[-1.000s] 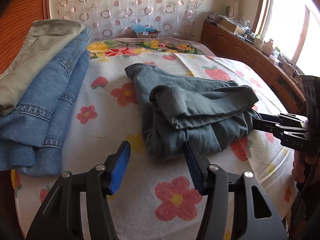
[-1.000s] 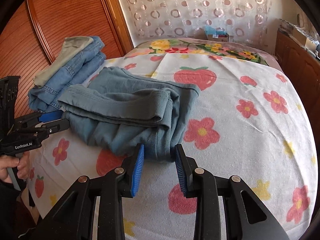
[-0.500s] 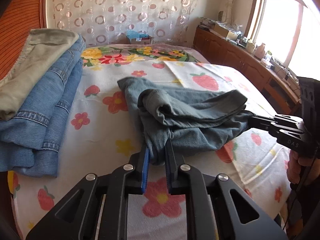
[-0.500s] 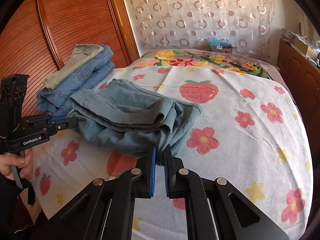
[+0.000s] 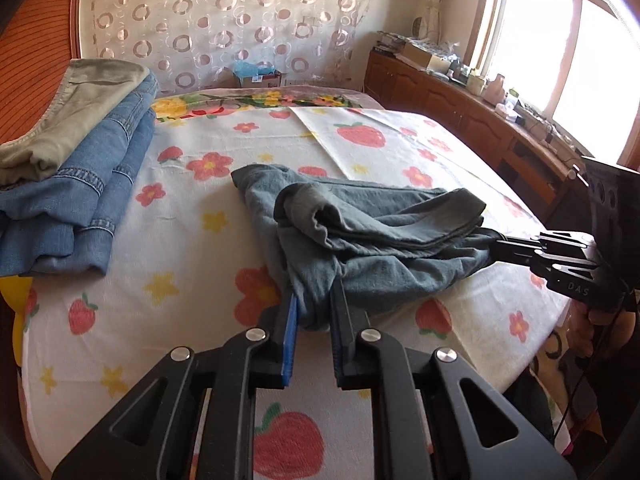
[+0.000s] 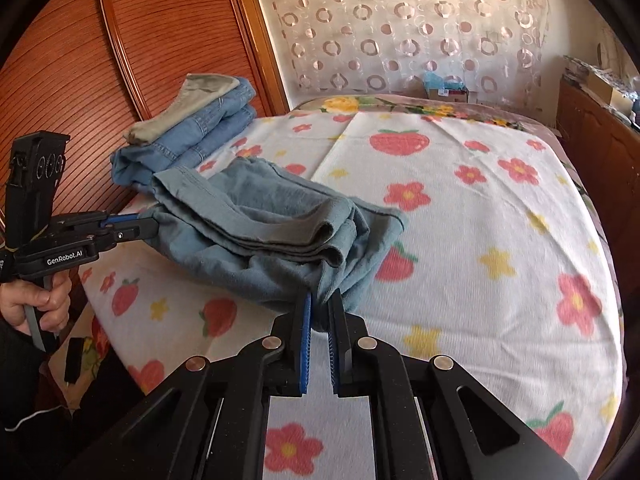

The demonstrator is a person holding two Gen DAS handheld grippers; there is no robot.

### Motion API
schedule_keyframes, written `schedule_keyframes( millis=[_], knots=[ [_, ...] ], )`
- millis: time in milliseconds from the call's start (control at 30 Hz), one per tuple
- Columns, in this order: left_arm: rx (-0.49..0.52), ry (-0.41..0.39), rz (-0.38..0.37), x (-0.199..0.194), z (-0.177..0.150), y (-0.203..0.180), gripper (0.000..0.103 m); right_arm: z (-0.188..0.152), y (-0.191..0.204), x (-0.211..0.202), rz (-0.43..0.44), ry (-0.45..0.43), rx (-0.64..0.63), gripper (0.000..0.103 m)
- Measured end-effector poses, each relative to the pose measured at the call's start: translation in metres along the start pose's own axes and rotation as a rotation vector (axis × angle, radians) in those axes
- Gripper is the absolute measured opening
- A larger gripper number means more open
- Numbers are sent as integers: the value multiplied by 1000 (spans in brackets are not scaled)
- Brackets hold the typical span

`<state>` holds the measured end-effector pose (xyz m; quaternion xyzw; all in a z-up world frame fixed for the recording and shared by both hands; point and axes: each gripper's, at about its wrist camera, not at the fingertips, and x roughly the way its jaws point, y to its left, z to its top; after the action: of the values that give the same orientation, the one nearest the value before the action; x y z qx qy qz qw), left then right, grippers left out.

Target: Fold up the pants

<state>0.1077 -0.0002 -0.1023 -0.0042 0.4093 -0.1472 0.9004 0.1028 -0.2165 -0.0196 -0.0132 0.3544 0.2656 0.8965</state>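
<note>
Grey-blue pants (image 5: 360, 232) lie bunched and partly folded on the bed with the flowered sheet (image 5: 180, 216). My left gripper (image 5: 314, 312) is shut on the near left edge of the pants. My right gripper (image 6: 320, 312) is shut on the opposite edge of the pants (image 6: 272, 236). The held edges are lifted slightly off the sheet. The right gripper also shows in the left wrist view (image 5: 496, 245), and the left gripper in the right wrist view (image 6: 154, 224).
A stack of folded blue jeans (image 5: 80, 184) topped by olive pants (image 5: 72, 120) sits at the bed's left side by a wooden headboard (image 6: 80, 60). A wooden cabinet (image 5: 472, 120) with clutter runs along the window side. A cardboard box (image 5: 260, 78) stands past the bed.
Both grippers have closed on the edges of the grey-blue pants and lifted them a little. The pants have drawn together and shifted toward me.
</note>
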Motion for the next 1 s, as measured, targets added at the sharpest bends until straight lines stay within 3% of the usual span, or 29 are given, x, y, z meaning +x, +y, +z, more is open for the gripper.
schedule_keyframes(
  millis=[200, 333, 567, 800, 1000],
  knots=[
    [29, -9, 37, -7, -5, -3, 21, -3, 6, -4, -24, 4, -14, 11],
    [32, -23, 41, -13, -2, 0, 51, -2, 8, -10, -26, -15, -12, 15],
    [70, 30, 85, 8, 3, 3, 51, 2, 15, -9, -82, -20, -69, 32],
    [109, 95, 96, 31, 7, -1, 51, 12, 20, 13, -84, 33, -109, 34],
    [136, 91, 70, 19, 2, -6, 51, 16, 25, 19, -86, 45, -144, 34]
  ],
)
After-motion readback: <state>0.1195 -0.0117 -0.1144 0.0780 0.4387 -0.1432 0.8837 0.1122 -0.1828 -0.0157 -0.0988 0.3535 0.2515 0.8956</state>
